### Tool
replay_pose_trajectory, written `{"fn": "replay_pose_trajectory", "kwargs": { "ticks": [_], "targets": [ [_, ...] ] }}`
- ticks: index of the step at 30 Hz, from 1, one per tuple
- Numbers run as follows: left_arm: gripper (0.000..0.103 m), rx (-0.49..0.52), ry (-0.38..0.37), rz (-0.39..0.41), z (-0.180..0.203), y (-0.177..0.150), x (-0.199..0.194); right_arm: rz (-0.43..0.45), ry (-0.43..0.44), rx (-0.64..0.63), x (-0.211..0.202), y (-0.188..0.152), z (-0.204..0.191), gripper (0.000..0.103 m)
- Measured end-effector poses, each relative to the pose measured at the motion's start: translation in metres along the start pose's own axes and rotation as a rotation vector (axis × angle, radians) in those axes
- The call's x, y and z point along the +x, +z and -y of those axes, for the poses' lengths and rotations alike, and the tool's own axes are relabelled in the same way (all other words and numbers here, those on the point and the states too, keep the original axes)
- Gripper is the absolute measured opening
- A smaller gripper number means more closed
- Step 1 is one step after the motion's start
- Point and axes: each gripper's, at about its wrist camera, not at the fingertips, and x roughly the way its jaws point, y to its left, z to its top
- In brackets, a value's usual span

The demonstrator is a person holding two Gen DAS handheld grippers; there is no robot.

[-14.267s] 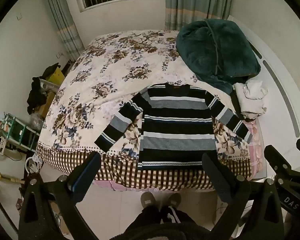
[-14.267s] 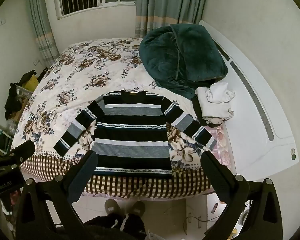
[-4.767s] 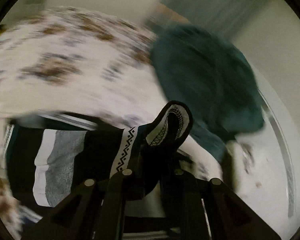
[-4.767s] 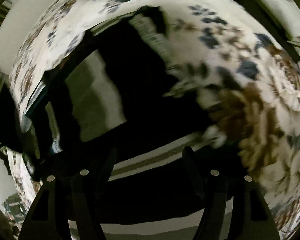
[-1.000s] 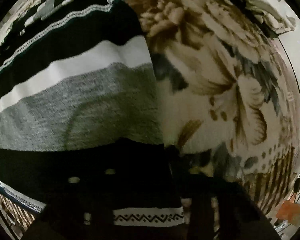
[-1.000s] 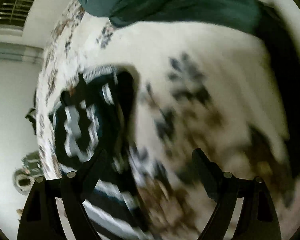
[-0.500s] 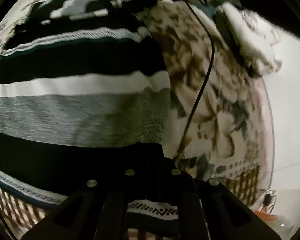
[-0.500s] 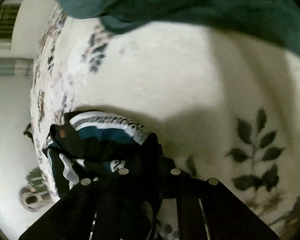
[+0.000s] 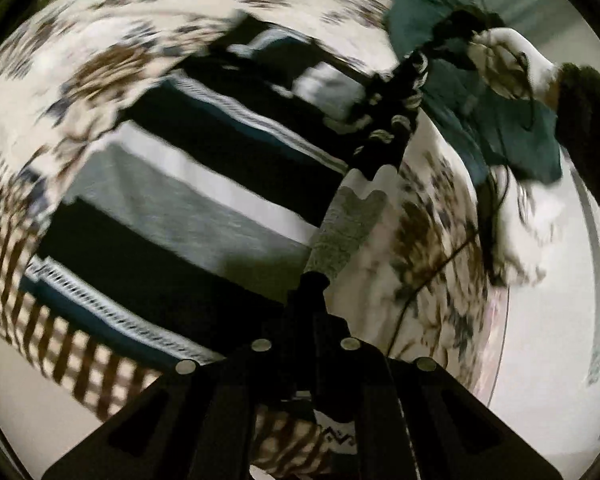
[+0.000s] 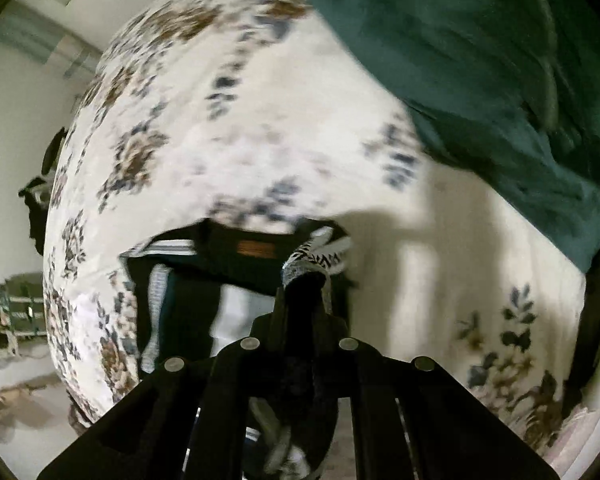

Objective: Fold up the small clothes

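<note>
Floral bedspread [image 10: 260,120], green blanket [image 10: 480,60] heaped; both hand-held grippers, left [image 9: 314,280] and right [image 10: 304,280], pinch striped sweater [image 9: 188,184].

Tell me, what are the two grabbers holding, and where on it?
Both hold the striped sweater: the left hand-held gripper pinches its right side edge near the hem, the right hand-held gripper near the collar.

Motion blur smears the floral bedspread [image 9: 112,60]; striped sweater [image 10: 180,304] partly hidden behind the right claw [image 10: 304,280].
</note>
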Motion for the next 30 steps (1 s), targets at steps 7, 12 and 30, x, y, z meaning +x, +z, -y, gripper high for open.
{"fn": "replay_pose_trajectory", "kwargs": {
  "ticks": [7,12,30],
  "targets": [
    [0.002,-0.170,-0.021,0.009,-0.090,0.016,-0.017,-0.013,-0.096,-0.101,0.042,0.003,-0.148,0.009],
    [0.002,-0.265,-0.034,0.000,-0.153,0.028,-0.020,-0.036,-0.183,-0.164,0.101,-0.001,-0.240,0.008],
    [0.001,-0.314,-0.012,-0.037,-0.254,0.056,-0.015,-0.015,-0.340,-0.185,0.179,-0.005,-0.341,0.008]
  ]
}}
